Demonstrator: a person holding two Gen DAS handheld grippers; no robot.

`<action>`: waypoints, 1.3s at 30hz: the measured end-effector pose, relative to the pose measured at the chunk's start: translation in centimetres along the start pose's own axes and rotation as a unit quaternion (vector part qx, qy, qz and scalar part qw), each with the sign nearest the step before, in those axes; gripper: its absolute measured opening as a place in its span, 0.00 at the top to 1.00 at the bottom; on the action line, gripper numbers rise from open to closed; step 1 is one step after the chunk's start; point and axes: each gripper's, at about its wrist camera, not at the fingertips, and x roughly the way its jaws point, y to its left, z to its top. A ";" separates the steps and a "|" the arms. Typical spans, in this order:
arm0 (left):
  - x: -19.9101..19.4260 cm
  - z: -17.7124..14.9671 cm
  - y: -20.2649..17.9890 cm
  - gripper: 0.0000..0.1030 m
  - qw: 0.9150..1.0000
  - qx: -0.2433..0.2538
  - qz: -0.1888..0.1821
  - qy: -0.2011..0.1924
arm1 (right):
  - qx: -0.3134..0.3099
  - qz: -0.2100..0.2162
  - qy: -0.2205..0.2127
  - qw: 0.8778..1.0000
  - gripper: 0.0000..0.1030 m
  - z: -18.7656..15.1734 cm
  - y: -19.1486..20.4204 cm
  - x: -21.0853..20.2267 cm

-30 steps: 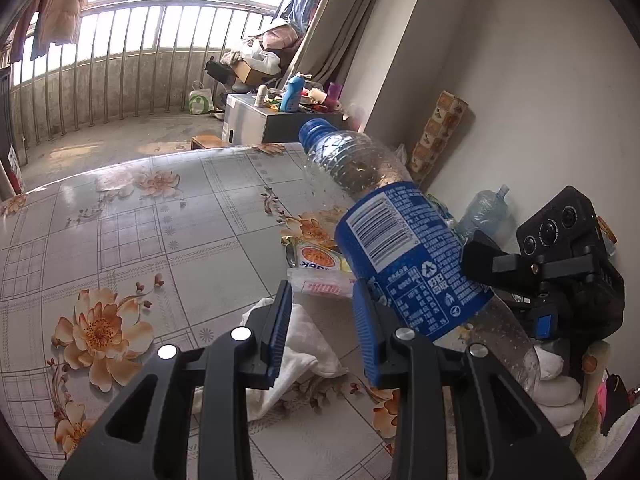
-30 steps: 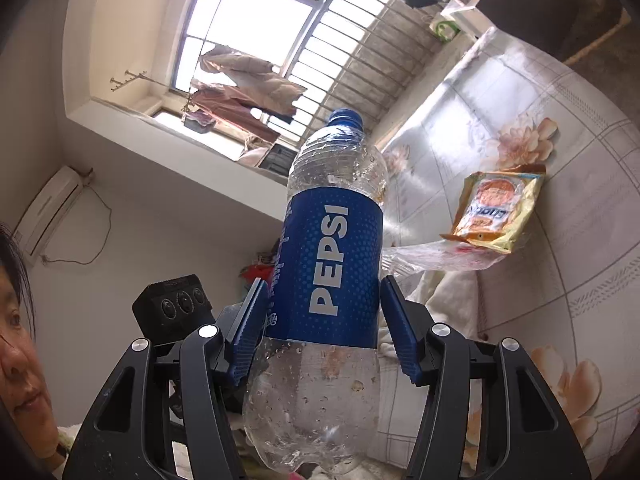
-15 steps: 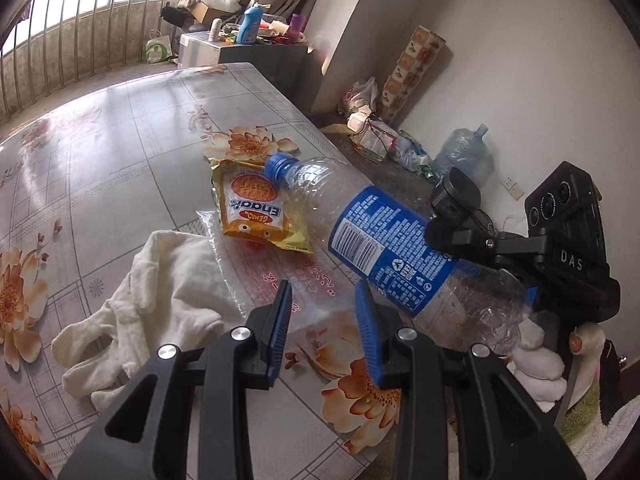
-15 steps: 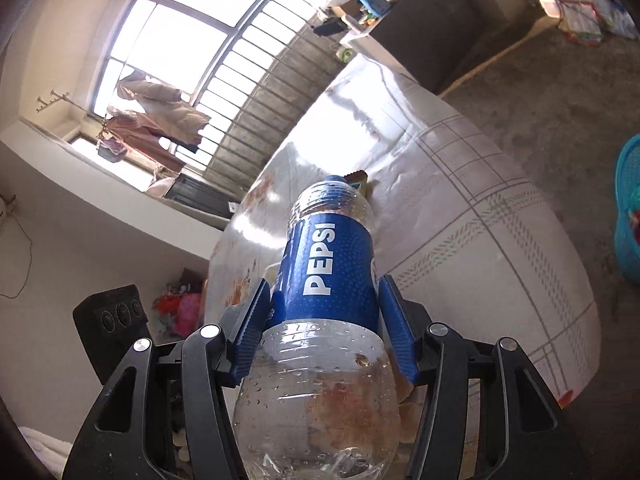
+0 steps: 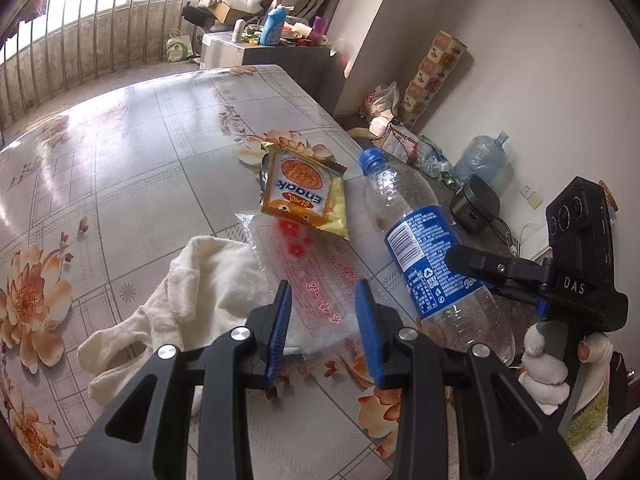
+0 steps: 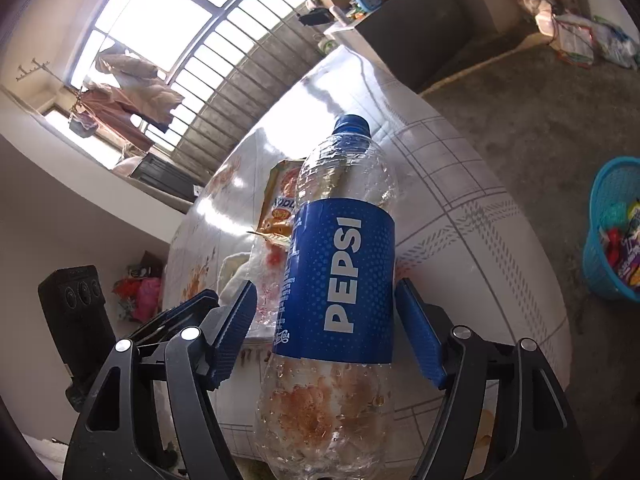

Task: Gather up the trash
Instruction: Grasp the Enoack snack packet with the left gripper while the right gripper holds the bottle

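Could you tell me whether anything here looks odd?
The Pepsi bottle has droplets clinging inside its lower half; the brownish patch there may be residue or the tablecloth showing through. The yellow snack packet lies askew over a clear plastic bag.

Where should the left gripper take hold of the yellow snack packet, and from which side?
Probably its near sealed edge: the snack packet lies flat, but that edge rests on the clear plastic bag, slightly raised. Bring the left gripper in low from the near side.

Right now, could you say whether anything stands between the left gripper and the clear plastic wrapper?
Nothing visible: the open left gripper faces the clear plastic wrapper directly; the snack packet overlaps only its far end.
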 end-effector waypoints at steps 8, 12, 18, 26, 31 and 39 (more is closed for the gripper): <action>2.0 5.2 2.0 0.69 1.000 -0.008 0.008 -0.005 | -0.031 -0.029 0.022 0.999 0.43 1.2 0.9 2.2; 4.9 7.5 3.8 0.67 0.999 -0.032 0.004 0.020 | -0.041 -0.036 0.021 0.998 0.43 2.4 1.2 3.0; 9.1 9.3 6.1 0.65 0.995 -0.071 -0.009 0.067 | -0.043 -0.029 0.019 0.998 0.44 3.2 0.9 3.8; 9.6 9.8 6.2 0.65 0.986 -0.104 -0.107 0.076 | -0.038 -0.013 0.011 0.999 0.44 2.9 0.9 3.7; 8.2 10.0 4.8 0.65 0.988 -0.077 -0.124 0.052 | -0.032 -0.004 0.009 0.999 0.44 2.6 0.1 3.3; 9.7 9.2 2.7 0.74 0.996 -0.021 -0.061 0.068 | -0.020 0.014 0.005 1.000 0.44 2.4 -0.7 2.8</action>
